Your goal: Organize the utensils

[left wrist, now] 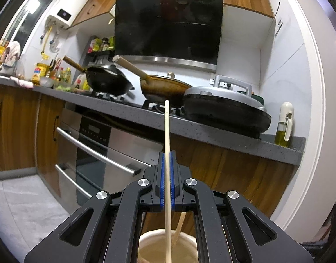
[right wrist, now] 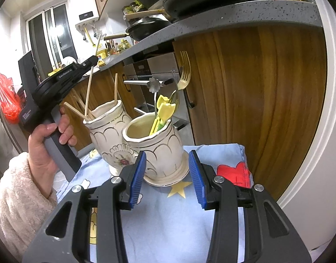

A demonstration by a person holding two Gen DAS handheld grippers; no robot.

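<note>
At lower centre of the left wrist view, the left gripper [left wrist: 167, 153] is clamped on a single pale chopstick [left wrist: 166, 129], which passes between the blue pads [left wrist: 160, 173] and runs up the frame past the counter edge [left wrist: 189, 129]. The chopstick's lower end reaches down over the mouth of a cream ceramic holder [left wrist: 146, 239] at the bottom edge, where a further chopstick leans. Beyond the gripper, two woks and a lidded pan sit on the counter, with an oven [left wrist: 95, 144] at left below it.

In the right wrist view, the same left gripper [right wrist: 88, 62] appears at upper left, carried by a hand [right wrist: 47, 144] in a fleecy sleeve [right wrist: 16, 197]. Its chopstick [right wrist: 88, 89] slants down into the left holder [right wrist: 110, 135], which also contains several other chopsticks.

At lower centre of that view, the right gripper [right wrist: 166, 177] stands released, its blue pads apart and nothing between them. Just beyond its fingertips stands the right holder [right wrist: 159, 153], touching the left holder. It contains a gold fork [right wrist: 184, 72], a flower-topped utensil [right wrist: 153, 85] and yellow-green utensils [right wrist: 164, 109]. Both holders rest on a light blue patterned cloth [right wrist: 168, 214] with a yellow star and a red patch. Wooden cabinet fronts fill the right of the frame.
</note>
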